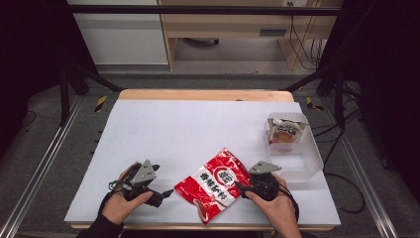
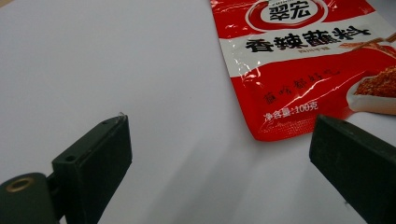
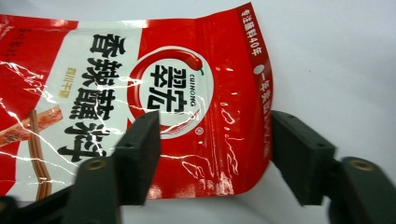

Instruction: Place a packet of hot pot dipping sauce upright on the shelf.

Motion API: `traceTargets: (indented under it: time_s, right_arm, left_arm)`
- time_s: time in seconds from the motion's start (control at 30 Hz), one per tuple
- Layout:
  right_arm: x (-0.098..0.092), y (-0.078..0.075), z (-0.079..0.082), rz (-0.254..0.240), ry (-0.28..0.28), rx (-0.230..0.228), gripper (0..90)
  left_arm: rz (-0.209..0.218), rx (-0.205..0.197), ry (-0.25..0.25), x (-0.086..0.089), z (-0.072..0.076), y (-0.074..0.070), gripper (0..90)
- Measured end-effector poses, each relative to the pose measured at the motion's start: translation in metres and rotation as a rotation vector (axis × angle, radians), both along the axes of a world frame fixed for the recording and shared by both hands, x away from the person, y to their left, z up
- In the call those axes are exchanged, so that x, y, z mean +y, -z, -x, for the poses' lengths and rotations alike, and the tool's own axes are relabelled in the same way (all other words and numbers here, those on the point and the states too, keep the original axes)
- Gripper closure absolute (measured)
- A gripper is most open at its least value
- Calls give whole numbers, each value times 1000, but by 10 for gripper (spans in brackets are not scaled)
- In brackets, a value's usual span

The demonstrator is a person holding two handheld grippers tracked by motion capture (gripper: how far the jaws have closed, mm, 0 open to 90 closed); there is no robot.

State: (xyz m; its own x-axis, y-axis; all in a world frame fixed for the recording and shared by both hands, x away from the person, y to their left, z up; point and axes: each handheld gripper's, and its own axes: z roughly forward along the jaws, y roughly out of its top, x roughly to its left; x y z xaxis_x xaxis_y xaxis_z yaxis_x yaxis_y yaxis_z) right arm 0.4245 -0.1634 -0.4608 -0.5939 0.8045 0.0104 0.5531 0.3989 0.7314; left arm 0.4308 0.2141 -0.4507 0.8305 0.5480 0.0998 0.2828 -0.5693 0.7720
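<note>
A red and white seasoning packet [image 1: 215,183] with black Chinese lettering lies flat on the white table [image 1: 188,129], near the front edge. My right gripper [image 1: 240,187] is at the packet's right end. In the right gripper view the packet [image 3: 140,93] has one corner between the jaws of my right gripper [image 3: 215,135]: one jaw lies over the printed face, the other stands at the packet's edge, and they do not pinch it. My left gripper [image 1: 166,194] rests left of the packet, open. In its own view the left gripper [image 2: 219,140] has bare table between the jaws, with the packet [image 2: 299,70] just beyond.
A clear plastic bin [image 1: 307,163] stands at the table's right side with a small packet [image 1: 285,131] leaning inside its far end. Bare white tabletop stretches to the back and the left. Dark frame rails run along both sides of the table.
</note>
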Motion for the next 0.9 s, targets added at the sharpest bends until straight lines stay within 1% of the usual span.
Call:
traceTargets:
  time_s: [0.03, 0.13, 0.17, 0.2, 0.27, 0.4, 0.5, 0.57, 0.6, 0.67, 0.7, 0.77, 0.9]
  right_arm:
    - [0, 0, 0, 5, 7, 2, 453]
    - [-1, -1, 0, 39, 28, -3, 608]
    - [-2, -1, 0, 35, 32, -2, 642]
    - [-3, -1, -1, 37, 36, -6, 698]
    - [-3, -3, -1, 29, 42, -21, 781]
    - [-3, -5, -1, 44, 40, -47, 892]
    - [-3, -8, -3, 45, 45, -63, 900]
    - [-1, -10, -3, 53, 34, -71, 900]
    - [0, -12, -4, 59, 29, -79, 900]
    - [2, -16, -6, 57, 14, -101, 900]
    - [4, -18, -8, 66, 3, -114, 900]
    - [7, -22, -11, 76, -10, -125, 900]
    - [18, -30, -23, 94, -37, -159, 900]
  left_arm:
    - [-1, 0, 0, 0, 0, 0, 59]
    - [-2, 0, 0, 0, 0, 0, 59]
    - [-1, 0, 0, 0, 0, 0, 59]
    - [-1, 0, 0, 0, 0, 0, 59]
    - [-4, 0, 1, 0, 0, 0, 58]
    - [-9, -1, 1, -1, -1, 1, 59]
    - [-10, -2, -4, 0, -1, 1, 59]
    - [-8, -2, -11, 1, -1, 1, 59]
    - [-11, -3, -12, 1, -2, 1, 59]
    - [-16, -4, -18, 2, -2, 1, 60]
    - [-15, -3, -18, 3, -2, 1, 61]
    - [-15, -4, -22, 3, -3, 1, 61]
    - [-18, -5, -31, 4, -4, 1, 61]
